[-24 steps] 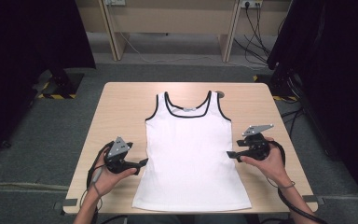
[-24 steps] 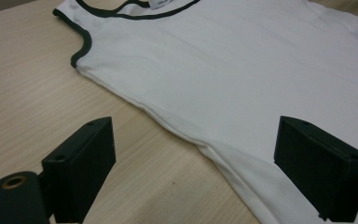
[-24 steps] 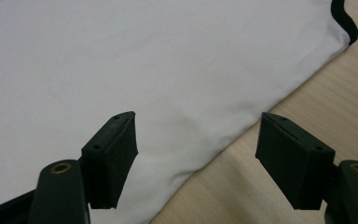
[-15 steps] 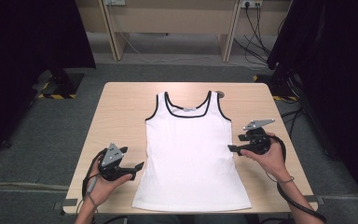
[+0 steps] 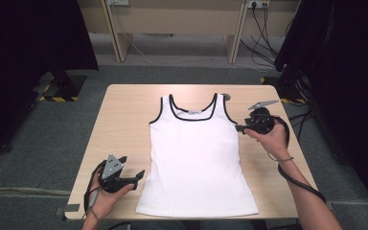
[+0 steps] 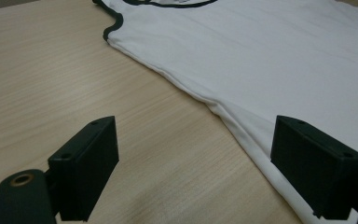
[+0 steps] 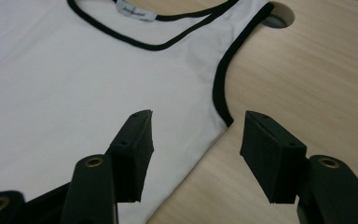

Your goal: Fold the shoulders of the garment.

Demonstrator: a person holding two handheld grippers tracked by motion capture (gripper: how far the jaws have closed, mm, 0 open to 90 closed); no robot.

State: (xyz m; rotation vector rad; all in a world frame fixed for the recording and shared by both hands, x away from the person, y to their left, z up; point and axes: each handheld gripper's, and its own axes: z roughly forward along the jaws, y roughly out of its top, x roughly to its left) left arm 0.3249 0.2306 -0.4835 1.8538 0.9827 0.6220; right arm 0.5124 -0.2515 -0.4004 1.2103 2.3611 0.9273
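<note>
Thing in play: a white tank top (image 5: 196,158) with black trim at the neck and armholes, lying flat and face up on the wooden table (image 5: 124,110), straps pointing away from the person, hem at the near edge.

Left gripper (image 5: 136,176): sat low by the shirt's lower left side, just beside the side seam. Jaws were wide apart, nothing between them. In the left gripper view the seam edge (image 6: 233,126) ran right into the gap toward one jaw.

Right gripper (image 5: 240,128): up by the right armhole, jaws also spread and empty. In the right gripper view the bottom of the armhole (image 7: 223,116) sat just ahead of the gap.

How it'd handle: looked like thin knit cotton, so light, floppy, zero stiffness. It probably would sag and drag rather than lift as a sheet. Not fragile, and not really slippery on the wood either.

Where to grab: honestly the edges. The side seam on the left and the trimmed armhole corner on the right seemed the best bets, since doubled fabric gives the jaws something to bite. Pinching mid-panel would likely just bunch one layer.

Watch out for: catching only the top layer.
</note>
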